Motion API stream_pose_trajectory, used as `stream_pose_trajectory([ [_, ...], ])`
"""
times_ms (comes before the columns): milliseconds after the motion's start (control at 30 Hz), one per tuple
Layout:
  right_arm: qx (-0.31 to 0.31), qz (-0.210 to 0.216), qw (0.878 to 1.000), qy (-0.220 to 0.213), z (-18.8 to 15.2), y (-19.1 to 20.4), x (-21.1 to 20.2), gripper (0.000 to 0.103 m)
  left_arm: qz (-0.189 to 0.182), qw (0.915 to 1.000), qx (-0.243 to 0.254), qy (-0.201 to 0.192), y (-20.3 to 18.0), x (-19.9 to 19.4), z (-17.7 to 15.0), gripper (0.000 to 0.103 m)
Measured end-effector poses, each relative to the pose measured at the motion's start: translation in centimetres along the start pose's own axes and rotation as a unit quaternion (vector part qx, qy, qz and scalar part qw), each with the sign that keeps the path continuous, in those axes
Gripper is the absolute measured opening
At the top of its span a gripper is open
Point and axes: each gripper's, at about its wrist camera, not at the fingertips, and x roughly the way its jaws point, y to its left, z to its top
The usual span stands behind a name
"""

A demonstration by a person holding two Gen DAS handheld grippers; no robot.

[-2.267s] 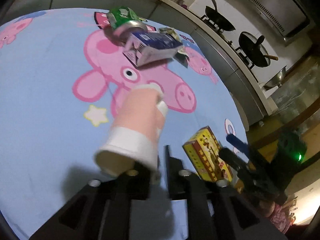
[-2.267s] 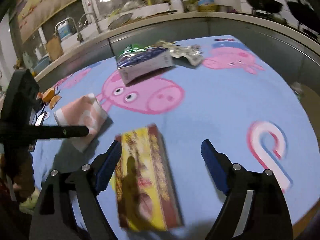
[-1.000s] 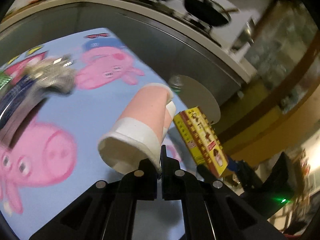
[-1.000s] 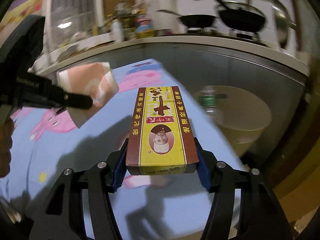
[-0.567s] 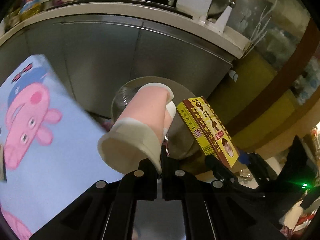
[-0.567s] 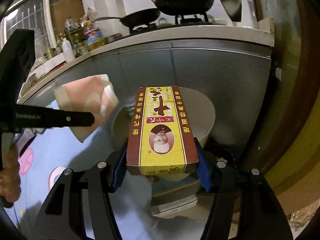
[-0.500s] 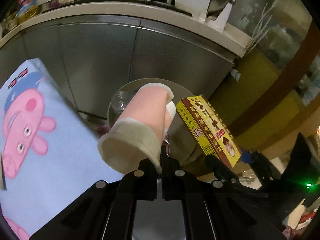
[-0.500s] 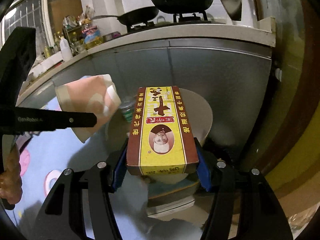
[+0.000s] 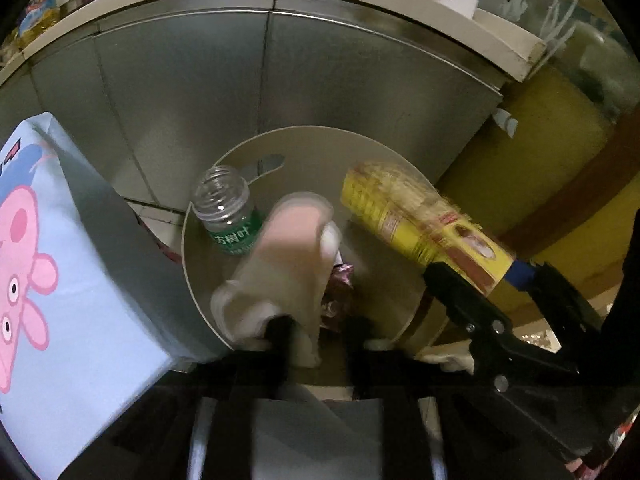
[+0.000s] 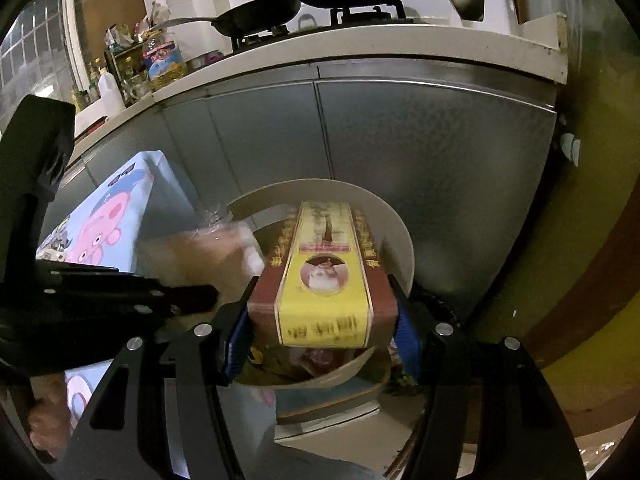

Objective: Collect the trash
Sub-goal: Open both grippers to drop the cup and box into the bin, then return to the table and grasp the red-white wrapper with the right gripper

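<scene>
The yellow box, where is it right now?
The yellow box sits between the right hand-held gripper's opening jaws, over the round trash bin, with the pink paper cup to its left.

The left hand-held gripper (image 9: 316, 330) points steeply down over a round beige waste bin (image 9: 200, 280), and its jaws are opening. A pink and white paper cup (image 9: 280, 268), blurred, lies between the fingers, its white rim nearest the camera; whether the pads touch it cannot be told. Just beyond the cup, to its left, a clear plastic bottle (image 9: 230, 216) with a green label and no cap stands in the bin. To the right, the other hand-held gripper (image 9: 496, 280) carries a yellow and red carton (image 9: 420, 220), blurred, over the bin. At far left is the bench (image 9: 60, 280), under a light blue cloth printed with a pink pig. Steel cabinet doors (image 9: 260, 80) stand beyond the bin.
</scene>
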Motion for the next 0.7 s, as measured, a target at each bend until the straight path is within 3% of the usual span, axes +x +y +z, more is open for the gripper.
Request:
stream_pose_trajectory([
  [100,0.012,0.004,1.0,-0.005,0.1,-0.1,0.0,0.063,0.002,0.9998,-0.014,-0.013,0.5,-0.5,0.3,0.044],
  [367,0.018,0.019,0.999,-0.034,-0.5,1.8,-2.9,0.064,0.005,0.9962,-0.034,-0.08,1.9,-6.0,-1.0,0.047],
  [533,0.023,0.048,0.998,-0.035,-2.4,4.1,-4.5,0.064,0.031,0.9909,-0.039,-0.125,3.3,-9.7,-4.2,0.054],
  [700,0.009,0.083,0.996,-0.013,-4.5,8.0,-4.8,0.063,0.068,0.9879,-0.045,-0.132,5.5,-11.8,-8.4,0.055],
])
